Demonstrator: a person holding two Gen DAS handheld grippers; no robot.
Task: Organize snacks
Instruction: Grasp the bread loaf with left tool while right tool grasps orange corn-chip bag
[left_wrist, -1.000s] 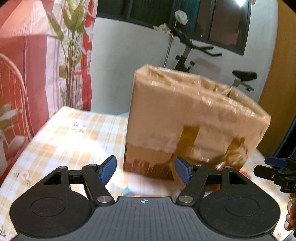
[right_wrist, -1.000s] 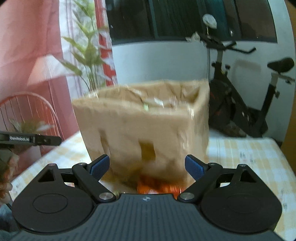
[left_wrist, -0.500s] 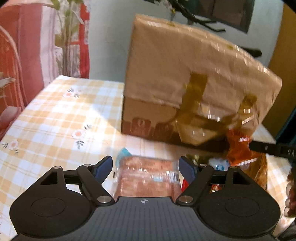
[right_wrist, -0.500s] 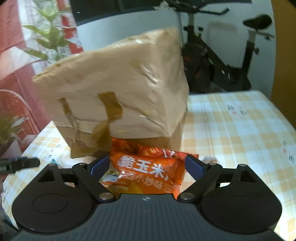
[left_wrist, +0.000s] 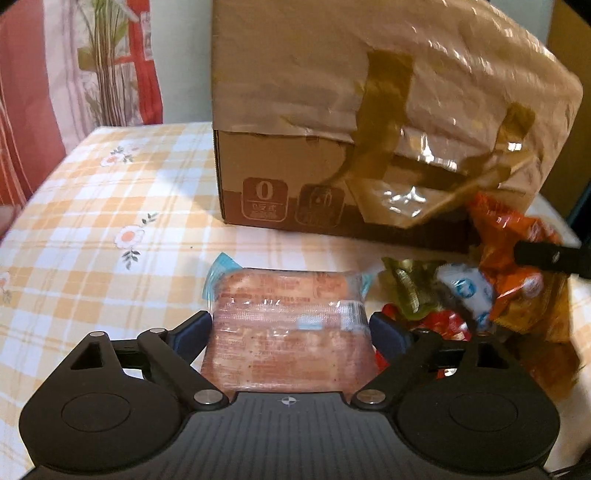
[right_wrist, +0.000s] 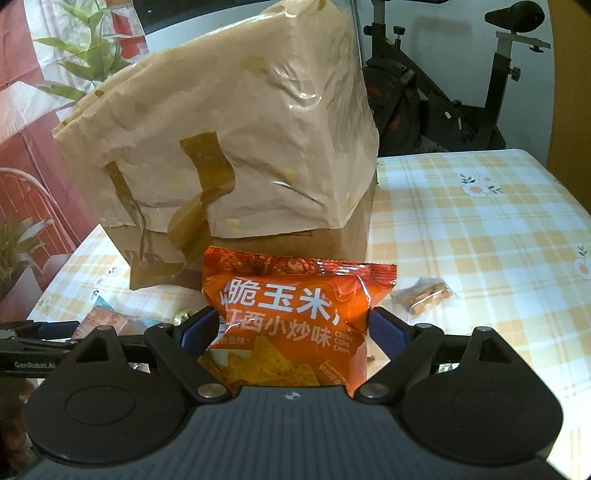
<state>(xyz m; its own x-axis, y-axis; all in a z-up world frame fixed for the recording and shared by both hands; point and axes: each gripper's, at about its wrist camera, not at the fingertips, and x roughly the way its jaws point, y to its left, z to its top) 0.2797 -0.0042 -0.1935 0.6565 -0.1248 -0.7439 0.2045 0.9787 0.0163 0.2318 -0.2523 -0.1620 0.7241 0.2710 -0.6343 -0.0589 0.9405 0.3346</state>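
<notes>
The left tongs (left_wrist: 290, 328) are opening, their blue pads standing at either edge of a clear pink-orange snack pack (left_wrist: 286, 325) that lies flat on the tabletop (left_wrist: 92, 206) between them — whether the pads press on it I cannot tell, though the pack looks to rest on the cloth unsqueezed. At about 2 o'clock of these tongs sits a loose heap of small wrappers (left_wrist: 454, 295), green, red, white and blue, with a crumpled orange bag edge above it. At 12 o'clock, well behind the pack, stands a cardboard box (left_wrist: 280, 177) draped in a taped brown paper cover (left_wrist: 369, 62).

The right tongs (right_wrist: 293, 326) stand wide, with an orange corn chips bag (right_wrist: 295, 317) upright between the pads; both pads lie right at the bag's crinkled sides, and a firm grip cannot be told from this view. At 2 o'clock of these tongs a small clear packet of brown snacks (right_wrist: 424, 291) lies alone on the checked, flowered cloth. At 12 o'clock the same covered box (right_wrist: 229, 122) rises just behind the bag. At 9 o'clock, the other tool's black arm shows beside the pink pack — an exercise bike (right_wrist: 461, 85) stands beyond the tabletop's far edge at 1 o'clock.
</notes>
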